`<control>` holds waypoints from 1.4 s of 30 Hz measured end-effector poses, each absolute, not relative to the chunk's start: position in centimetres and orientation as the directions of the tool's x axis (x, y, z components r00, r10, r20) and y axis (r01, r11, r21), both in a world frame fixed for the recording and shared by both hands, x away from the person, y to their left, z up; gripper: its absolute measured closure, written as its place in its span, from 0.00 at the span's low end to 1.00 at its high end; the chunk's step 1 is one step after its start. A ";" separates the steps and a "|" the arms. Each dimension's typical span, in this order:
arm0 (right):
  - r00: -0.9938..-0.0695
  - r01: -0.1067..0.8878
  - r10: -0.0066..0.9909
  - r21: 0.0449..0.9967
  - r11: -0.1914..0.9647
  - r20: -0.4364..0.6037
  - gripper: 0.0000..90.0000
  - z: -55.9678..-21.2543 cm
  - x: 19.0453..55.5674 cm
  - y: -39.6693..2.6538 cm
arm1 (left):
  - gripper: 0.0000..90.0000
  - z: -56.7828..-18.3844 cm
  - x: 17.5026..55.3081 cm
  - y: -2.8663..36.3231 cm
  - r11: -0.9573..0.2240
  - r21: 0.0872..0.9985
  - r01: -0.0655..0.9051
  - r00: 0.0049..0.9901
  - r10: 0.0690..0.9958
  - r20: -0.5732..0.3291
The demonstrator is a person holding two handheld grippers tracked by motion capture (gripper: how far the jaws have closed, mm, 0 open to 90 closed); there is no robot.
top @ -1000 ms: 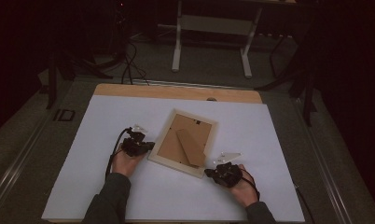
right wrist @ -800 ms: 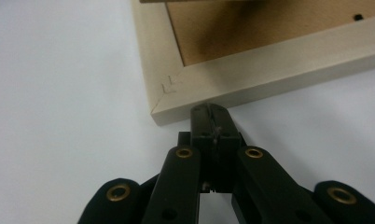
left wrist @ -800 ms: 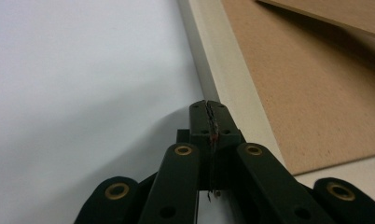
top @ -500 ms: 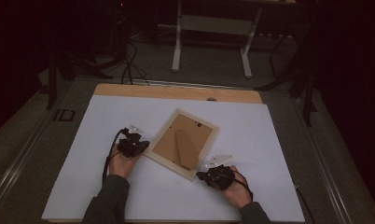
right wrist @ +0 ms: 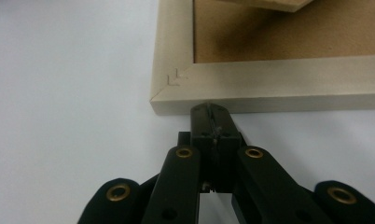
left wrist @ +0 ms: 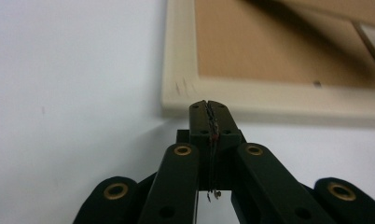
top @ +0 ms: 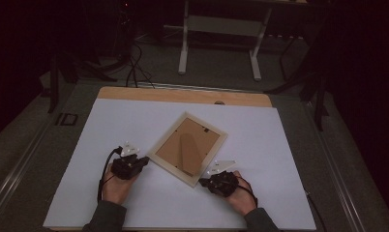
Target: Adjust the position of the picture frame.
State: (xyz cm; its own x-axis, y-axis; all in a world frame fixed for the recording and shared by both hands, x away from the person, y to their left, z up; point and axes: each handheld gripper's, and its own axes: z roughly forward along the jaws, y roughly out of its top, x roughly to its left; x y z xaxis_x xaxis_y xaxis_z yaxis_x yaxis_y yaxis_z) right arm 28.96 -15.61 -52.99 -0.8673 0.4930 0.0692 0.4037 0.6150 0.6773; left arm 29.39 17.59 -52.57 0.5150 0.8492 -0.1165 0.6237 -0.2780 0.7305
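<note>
While both hands sat at the near edge of the worktop (top: 279,145), the left tongs (top: 143,163) were clenched empty, tips at the picture frame's (top: 169,138) left edge, and the right tongs (top: 205,182) were clenched empty too, nosing its near corner. Whether either tip actually touched the wood was hard to tell. The frame lay face down and askew mid-worktop, brown backing (top: 175,150) up, its stand flap (top: 190,153) flat on it. Beyond, table legs (top: 184,43) and cables (top: 134,67) sank into darkness.
</note>
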 end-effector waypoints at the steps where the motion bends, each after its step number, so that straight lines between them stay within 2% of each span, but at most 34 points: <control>1: -0.869 0.402 0.490 0.678 0.616 0.070 1.00 -53.0 29.0 -15.4 | 1.00 -52.6 29.3 17.6 -0.275 0.730 0.625 0.514 0.849 -0.120; 12: -0.884 0.369 0.465 0.678 0.636 0.045 1.00 -52.7 29.3 -15.0 | 1.00 -53.1 28.5 17.3 -0.281 0.716 0.639 0.512 0.850 -0.123; 24: -0.768 0.455 0.640 0.721 0.523 0.020 1.00 -51.6 33.9 -19.4 | 1.00 -53.5 29.0 16.3 -0.282 0.709 0.647 0.510 0.851 -0.126; 35: -0.639 0.525 0.769 0.728 0.441 -0.005 1.00 -51.3 38.8 -21.7 | 1.00 -53.7 29.5 15.3 -0.283 0.707 0.648 0.513 0.848 -0.131; 42: -0.541 0.575 0.841 0.740 0.350 0.022 1.00 -51.1 41.7 -22.8 | 1.00 -53.7 29.5 15.3 -0.282 0.709 0.646 0.510 0.851 -0.127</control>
